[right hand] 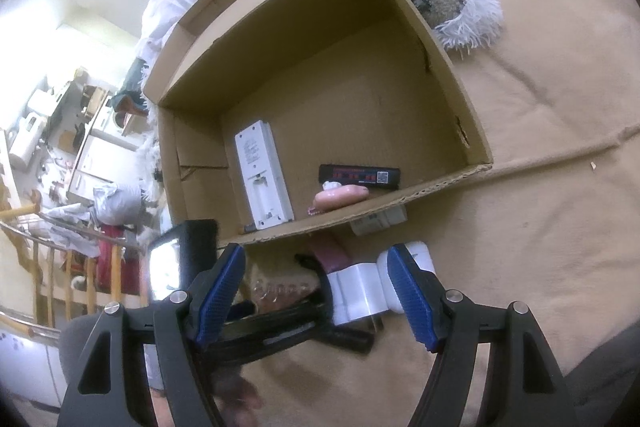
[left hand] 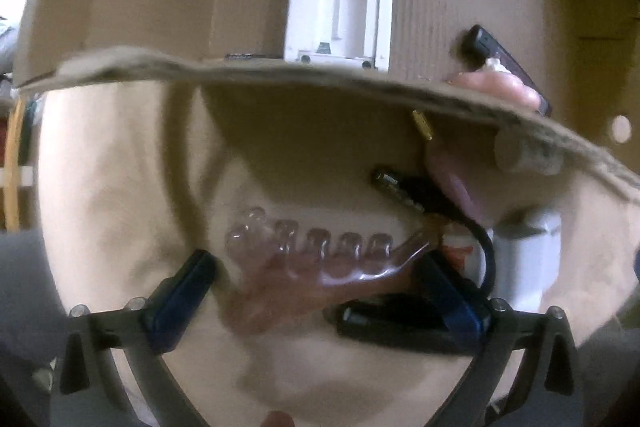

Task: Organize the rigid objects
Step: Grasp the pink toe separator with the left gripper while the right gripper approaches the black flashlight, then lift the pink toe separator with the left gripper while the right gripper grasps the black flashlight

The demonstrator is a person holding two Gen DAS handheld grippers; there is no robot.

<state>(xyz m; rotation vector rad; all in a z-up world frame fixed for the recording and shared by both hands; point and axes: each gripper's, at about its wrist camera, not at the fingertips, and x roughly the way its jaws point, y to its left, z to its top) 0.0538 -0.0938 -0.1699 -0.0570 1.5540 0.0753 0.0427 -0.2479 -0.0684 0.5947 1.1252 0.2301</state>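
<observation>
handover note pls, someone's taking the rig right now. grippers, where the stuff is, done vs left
Left gripper: open, straddling the clear ridged plastic piece on the tan cover, nothing gripped.
Right gripper: open, empty, hovering over the white adapter.
Done: the cardboard box already holds the white remote (battery bay uncovered), the black flat device and a pink item.
Left: the clear piece, the adapter and the black cabled items still lie outside, just in front of the box's near wall. Blur hides what some of these are.
</observation>
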